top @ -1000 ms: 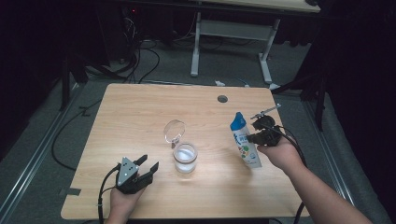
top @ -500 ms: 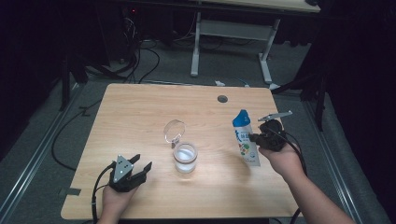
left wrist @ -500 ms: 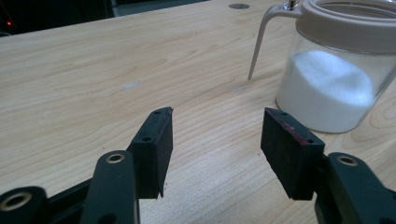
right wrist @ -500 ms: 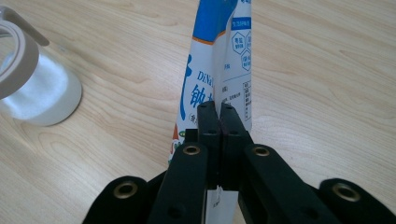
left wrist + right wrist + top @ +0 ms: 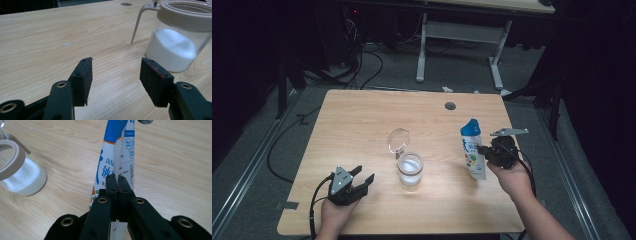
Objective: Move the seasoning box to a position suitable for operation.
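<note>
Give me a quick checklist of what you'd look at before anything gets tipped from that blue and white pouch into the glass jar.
1. Right tool shut on the pouch: ok; the jaws pinch its edge.
2. Pouch upright: ok; it stands on the table beside the jar, apart from it.
3. Jar open: ok; its round lid is swung up and back.
4. Room in the jar: ok; the white powder fills only its lower part.
5. Left tool steadying the jar: not ok; it is open, short of the jar, holding nothing.
6. Pouch top open: cannot tell.
</note>
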